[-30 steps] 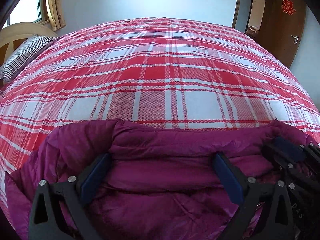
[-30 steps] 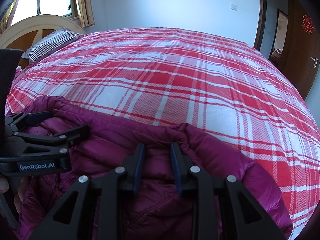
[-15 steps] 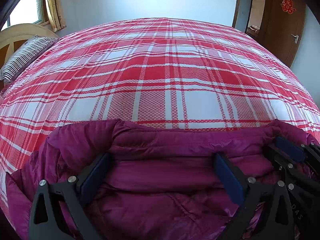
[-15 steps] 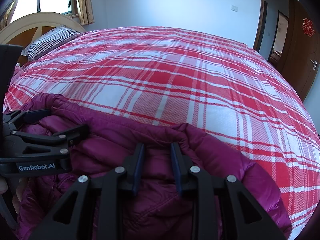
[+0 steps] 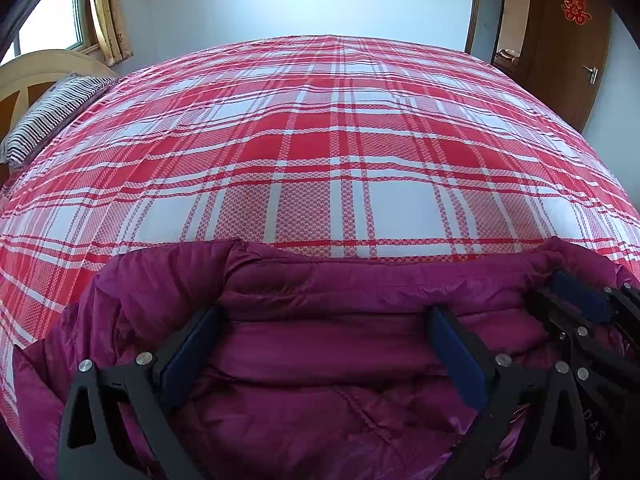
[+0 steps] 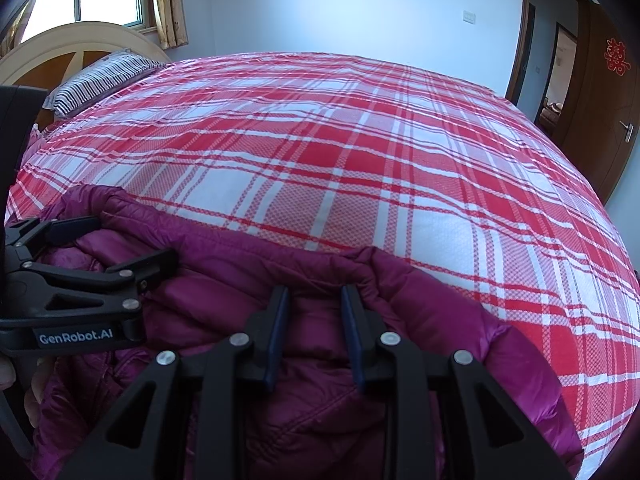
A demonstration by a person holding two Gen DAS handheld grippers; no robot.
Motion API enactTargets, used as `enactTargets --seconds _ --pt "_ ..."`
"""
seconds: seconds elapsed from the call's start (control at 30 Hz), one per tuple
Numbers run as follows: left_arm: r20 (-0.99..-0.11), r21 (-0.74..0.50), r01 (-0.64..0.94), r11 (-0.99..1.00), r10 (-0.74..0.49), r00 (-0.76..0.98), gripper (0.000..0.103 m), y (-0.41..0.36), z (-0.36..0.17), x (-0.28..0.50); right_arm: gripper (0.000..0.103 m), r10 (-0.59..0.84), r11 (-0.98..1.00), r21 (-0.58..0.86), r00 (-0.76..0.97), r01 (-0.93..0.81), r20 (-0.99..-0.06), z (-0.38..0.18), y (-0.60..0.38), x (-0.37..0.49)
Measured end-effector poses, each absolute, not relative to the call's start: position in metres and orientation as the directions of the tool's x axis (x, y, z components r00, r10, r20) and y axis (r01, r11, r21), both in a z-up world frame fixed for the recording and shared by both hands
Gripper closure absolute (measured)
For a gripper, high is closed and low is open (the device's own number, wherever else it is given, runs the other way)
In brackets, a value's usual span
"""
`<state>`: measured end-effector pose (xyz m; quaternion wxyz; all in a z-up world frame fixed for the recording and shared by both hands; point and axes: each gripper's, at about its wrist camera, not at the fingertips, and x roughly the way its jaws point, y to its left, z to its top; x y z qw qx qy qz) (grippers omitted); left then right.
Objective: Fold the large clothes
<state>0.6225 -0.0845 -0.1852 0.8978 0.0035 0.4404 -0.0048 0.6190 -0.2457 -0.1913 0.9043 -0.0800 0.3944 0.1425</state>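
Note:
A magenta puffer jacket (image 5: pixel 328 344) lies bunched at the near edge of the bed; it also shows in the right wrist view (image 6: pixel 312 360). My left gripper (image 5: pixel 324 324) is open wide, its fingers resting over the jacket's top fold without pinching it. My right gripper (image 6: pixel 314 304) is shut on a fold of the jacket near its right corner. The right gripper also shows at the far right of the left wrist view (image 5: pixel 576 300), and the left gripper at the left of the right wrist view (image 6: pixel 120 248).
The bed carries a red and white plaid sheet (image 5: pixel 340 152) that stretches away ahead. A striped pillow (image 5: pixel 52 116) and a wooden headboard (image 6: pixel 60 52) are at the far left. A brown door (image 5: pixel 568 40) stands at the right.

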Motion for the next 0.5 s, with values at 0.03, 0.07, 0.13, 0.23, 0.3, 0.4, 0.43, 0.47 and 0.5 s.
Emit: enactTargets --seconds 0.03,0.07,0.13,0.23,0.3,0.4,0.43,0.47,0.5 --pt "-0.791 0.002 0.012 1.0 -0.006 0.612 0.001 -0.085 -0.185 0.623 0.074 0.194 0.947 -0.033 0.648 -0.321 -0.736 -0.191 -0.245 0.619" --pt "-0.791 0.003 0.012 1.0 -0.005 0.612 0.001 -0.085 -0.185 0.623 0.074 0.193 0.947 -0.035 0.649 -0.321 -0.736 -0.191 -0.245 0.619" --pt "-0.791 0.005 0.012 1.0 -0.004 0.612 0.001 -0.085 -0.185 0.622 0.074 0.193 0.947 -0.035 0.649 -0.321 -0.736 -0.191 -0.245 0.619" --pt "-0.79 0.013 0.011 1.0 0.003 0.613 0.001 -0.086 -0.186 0.623 0.074 0.192 0.947 -0.036 0.648 -0.32 -0.737 -0.192 -0.245 0.619" --pt "-0.79 0.017 0.011 1.0 0.007 0.613 0.001 -0.087 -0.185 0.623 0.074 0.191 0.946 -0.037 0.647 -0.321 -0.738 -0.192 -0.245 0.62" --pt "-0.797 0.02 0.016 1.0 0.006 0.603 0.001 -0.087 -0.184 0.625 0.074 0.199 0.946 -0.023 0.639 -0.322 -0.743 -0.192 -0.246 0.622" --pt "-0.801 0.01 0.023 1.0 -0.006 0.598 0.001 -0.086 -0.181 0.625 0.074 0.197 0.946 -0.026 0.637 -0.322 -0.745 -0.192 -0.246 0.622" --pt "-0.802 0.004 0.033 0.999 -0.016 0.597 0.001 -0.084 -0.177 0.622 0.074 0.191 0.945 -0.033 0.633 -0.324 -0.75 -0.191 -0.244 0.623" --pt "-0.8 0.008 0.046 0.999 -0.021 0.6 0.001 -0.081 -0.166 0.616 0.074 0.185 0.944 -0.04 0.628 -0.327 -0.755 -0.189 -0.243 0.624"
